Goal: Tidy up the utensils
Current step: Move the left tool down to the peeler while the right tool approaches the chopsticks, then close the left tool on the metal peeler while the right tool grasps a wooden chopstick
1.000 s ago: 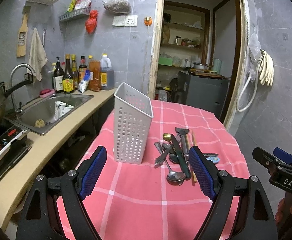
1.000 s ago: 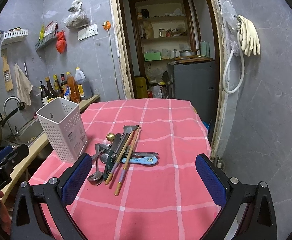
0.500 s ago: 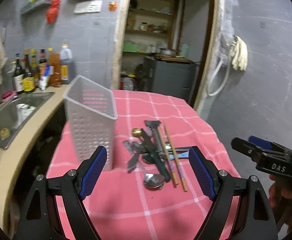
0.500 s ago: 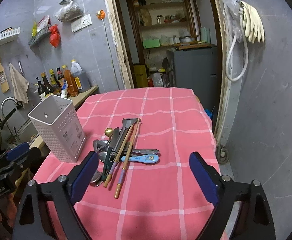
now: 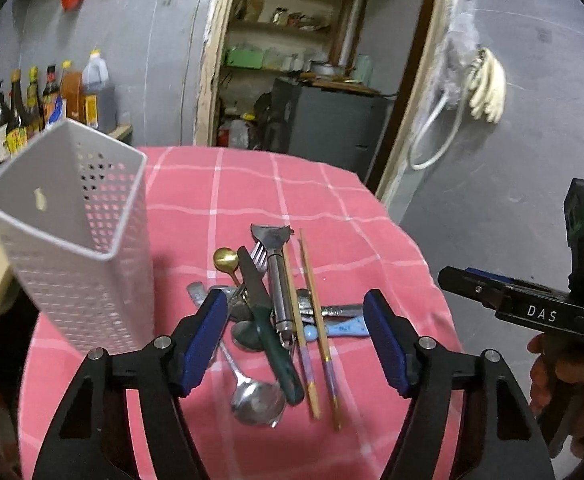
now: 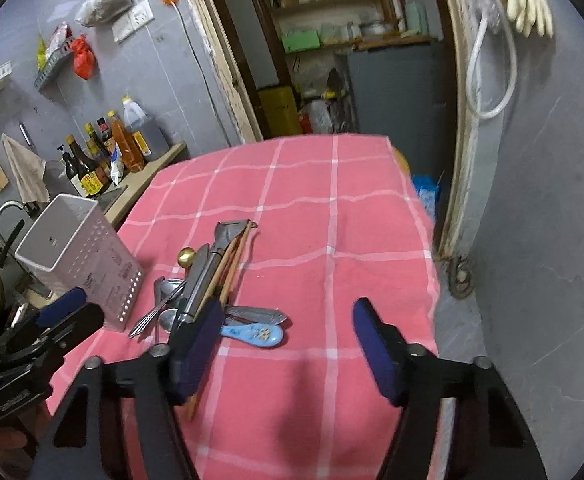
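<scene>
- Hovering wide and empty, the left tool [image 5: 295,336] frames the utensil pile [image 5: 275,312] on the pink-clothed counter [image 5: 332,208]
- The right tool [image 6: 287,344] gapes wide, empty, just right of the pile
- The white holder [image 5: 79,240] stands left of the pile, near it

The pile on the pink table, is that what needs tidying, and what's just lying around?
For the job:
white holder
green-handled knife
steel spoon
chopsticks
blue spoon
left claw

Just lying about:
sauce bottles
rubber gloves
</scene>
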Tool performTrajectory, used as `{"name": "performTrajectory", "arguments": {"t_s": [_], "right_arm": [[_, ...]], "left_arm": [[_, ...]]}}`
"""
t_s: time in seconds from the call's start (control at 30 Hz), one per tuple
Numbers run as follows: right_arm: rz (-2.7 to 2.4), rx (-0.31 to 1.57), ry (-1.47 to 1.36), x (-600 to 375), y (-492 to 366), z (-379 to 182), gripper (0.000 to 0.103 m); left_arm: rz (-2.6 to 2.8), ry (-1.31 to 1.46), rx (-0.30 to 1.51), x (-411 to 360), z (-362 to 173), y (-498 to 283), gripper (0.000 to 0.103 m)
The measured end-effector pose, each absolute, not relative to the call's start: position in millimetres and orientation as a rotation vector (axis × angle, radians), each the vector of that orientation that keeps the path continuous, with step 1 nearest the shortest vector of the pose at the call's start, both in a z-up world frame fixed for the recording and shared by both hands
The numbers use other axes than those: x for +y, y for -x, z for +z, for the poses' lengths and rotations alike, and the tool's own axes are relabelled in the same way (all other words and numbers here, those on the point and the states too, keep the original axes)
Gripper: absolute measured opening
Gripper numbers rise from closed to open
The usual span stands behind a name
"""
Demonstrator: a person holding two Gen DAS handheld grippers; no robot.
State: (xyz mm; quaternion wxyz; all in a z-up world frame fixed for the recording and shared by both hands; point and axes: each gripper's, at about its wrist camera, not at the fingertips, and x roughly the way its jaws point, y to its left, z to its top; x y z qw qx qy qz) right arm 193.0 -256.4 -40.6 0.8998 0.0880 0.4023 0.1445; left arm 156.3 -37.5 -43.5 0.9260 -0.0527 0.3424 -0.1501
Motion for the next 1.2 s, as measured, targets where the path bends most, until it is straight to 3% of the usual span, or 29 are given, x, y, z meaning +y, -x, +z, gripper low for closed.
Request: {"name": "performTrajectory", "arguments": {"t_s": [0.2, 0.27, 0.33, 0.57, 0.93, 1.2], "right_arm": [[0.403, 0.917, -0.197, -258, -232, -57, 0.045], [0.44, 0.949, -0.2, -254, -243, -63, 0.043], [0.48, 0.981, -0.21, -250, -254, -69, 0.039], [0.567, 1.052, -0.232, -238, -277, -82, 0.038], [0.615, 1.12, -0.35, -228, -302, -98, 0.03], [0.616, 1.18, -0.398, -218, -318, -106, 0.028]], "left_arm": [[-0.241, 0.085, 0.785, -50, -58, -194, 0.044], [-0.231, 0.095, 0.839, -50, -66, -209, 0.033], [-0.226, 0.106, 0.882, -48, -72, -222, 0.029], [-0.237, 0.13, 0.98, -47, -88, -246, 0.029], [-0.264, 0.161, 1.105, -45, -107, -278, 0.016], [-0.295, 0.18, 1.163, -41, -108, -296, 0.016]]}}
